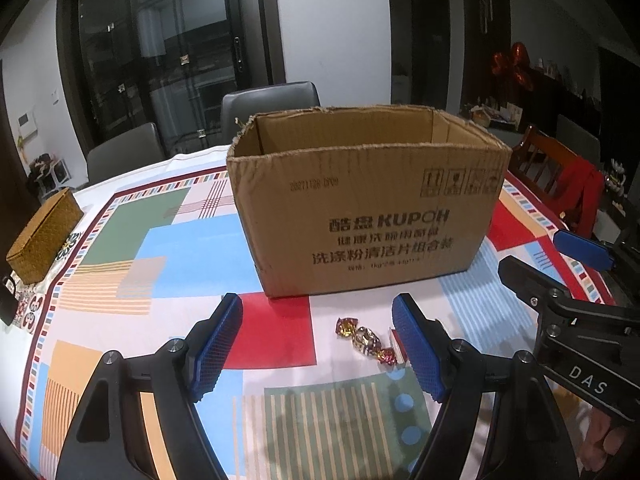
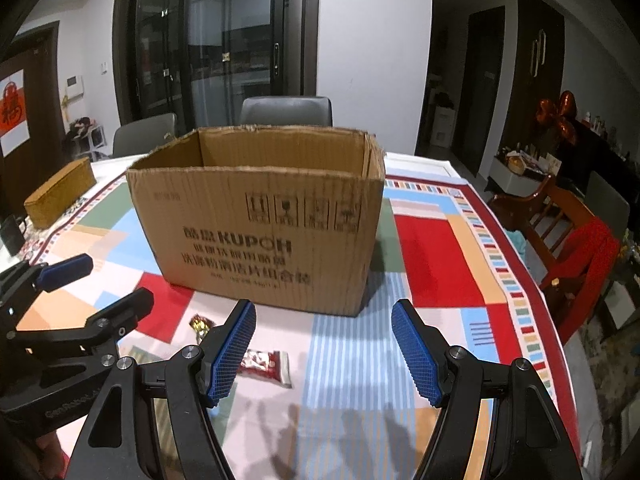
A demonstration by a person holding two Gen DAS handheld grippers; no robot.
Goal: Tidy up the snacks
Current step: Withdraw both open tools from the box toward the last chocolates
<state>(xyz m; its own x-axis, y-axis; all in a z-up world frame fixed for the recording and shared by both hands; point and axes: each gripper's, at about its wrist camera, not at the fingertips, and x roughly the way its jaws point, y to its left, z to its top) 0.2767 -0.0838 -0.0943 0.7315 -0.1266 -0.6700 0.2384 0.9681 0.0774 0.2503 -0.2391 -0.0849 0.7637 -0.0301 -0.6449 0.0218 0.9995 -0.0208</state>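
A table covered by a patchwork tablecloth point(image 1: 192, 248) of red, blue, green and orange blocks fills the lower part of both views. On it stands an open-topped cardboard box point(image 1: 368, 216), printed with "KUPOH" and dark lettering on its near face, its top edges torn and ragged; what lies inside cannot be seen from either camera. Grey chairs point(image 1: 272, 100) stand behind the table's far side, and a wooden chair point(image 2: 560, 224) draped with a red cloth sits to the right. A woven basket point(image 1: 44, 236) rests near the table's left edge, well apart from the box. The left gripper point(image 1: 318, 344) hovers low over the cloth in front of the box with its blue-padded jaws spread wide and nothing between them. The right gripper point(image 2: 324, 348) sits beside it, likewise gaping wide and empty, and each tool shows at the edge of the other's view. On the cloth just before the box lies a red-and-white snack packet point(image 2: 266, 366), flat, near the right gripper's left finger. Just to its left lie foil-wrapped candies point(image 1: 366, 338), gold and red, close to one another and between the left gripper's fingers as seen from its camera, untouched by either pad.
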